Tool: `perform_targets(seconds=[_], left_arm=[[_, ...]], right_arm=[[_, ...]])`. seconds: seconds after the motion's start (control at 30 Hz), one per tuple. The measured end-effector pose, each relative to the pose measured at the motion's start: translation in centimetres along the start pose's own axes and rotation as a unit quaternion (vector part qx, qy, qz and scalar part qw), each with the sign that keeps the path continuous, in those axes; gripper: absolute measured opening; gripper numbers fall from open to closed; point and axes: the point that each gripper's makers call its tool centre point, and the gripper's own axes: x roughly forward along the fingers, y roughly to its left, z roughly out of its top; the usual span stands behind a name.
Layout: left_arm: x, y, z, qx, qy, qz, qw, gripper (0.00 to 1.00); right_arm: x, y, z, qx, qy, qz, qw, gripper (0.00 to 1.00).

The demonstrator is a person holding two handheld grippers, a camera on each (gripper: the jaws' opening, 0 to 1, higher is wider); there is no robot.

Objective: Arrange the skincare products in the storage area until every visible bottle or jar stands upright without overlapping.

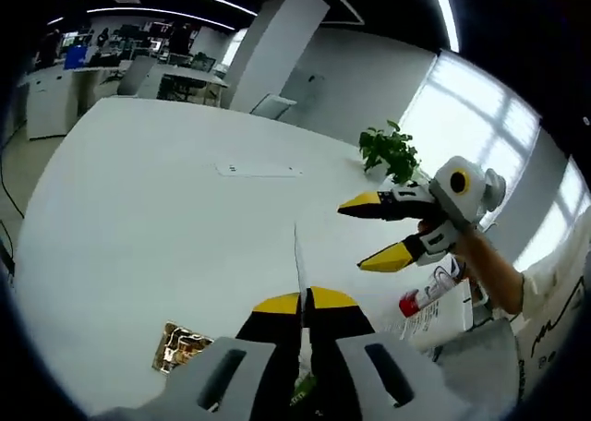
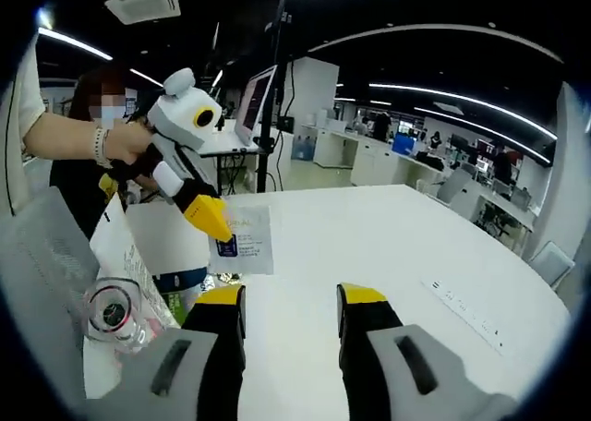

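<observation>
**Grippers over a white table, products half hidden at the edge**

Hard to read at the table's edge: in the left gripper view, a red-capped tube or bottle (image 1: pixel 420 298) lying on its side atop a white box or printed sheet (image 1: pixel 434 321), partly cut off by a sleeve and the dark rim. Below the jaws, a scrap of green, too small to name. Beside the left jaw, a gold, glinting foil-like packet (image 1: pixel 181 346), crumpled, flat on the table (image 1: pixel 166 209).

In the right gripper view, a clear glass jar (image 2: pixel 113 312) with a reddish inside, seen from above, just beside the left jaw; upright or tilted, cannot tell. Behind it, a white bottle with a blue band (image 2: pixel 180 281), mostly hidden by a white bag or box with a printed label (image 2: pixel 242 240).

Left gripper (image 1: pixel 303 303): yellow-tipped black jaws pressed together, nothing visible between them. Right gripper (image 2: pixel 292 303): jaws well apart, holding nothing; seen also from the left gripper view (image 1: pixel 376 232), raised above the table, jaws spread, held in a hand (image 1: pixel 459 241).

Further off: a potted green plant (image 1: pixel 391 151) near the bright windows, a flat white power strip (image 1: pixel 259 170) mid-table, office desks beyond. Table smooth, white, rounded.
</observation>
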Motion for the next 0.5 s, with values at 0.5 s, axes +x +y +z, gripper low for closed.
perform_targets(seconds=[0.5], left_arm=[[-4.3, 1.1, -3.6, 0.056, 0.066, -0.018, 0.9961, 0.00]], right_arm=[[-5.6, 0.6, 3.2, 0.020, 0.000, -0.080, 0.9966, 0.40]])
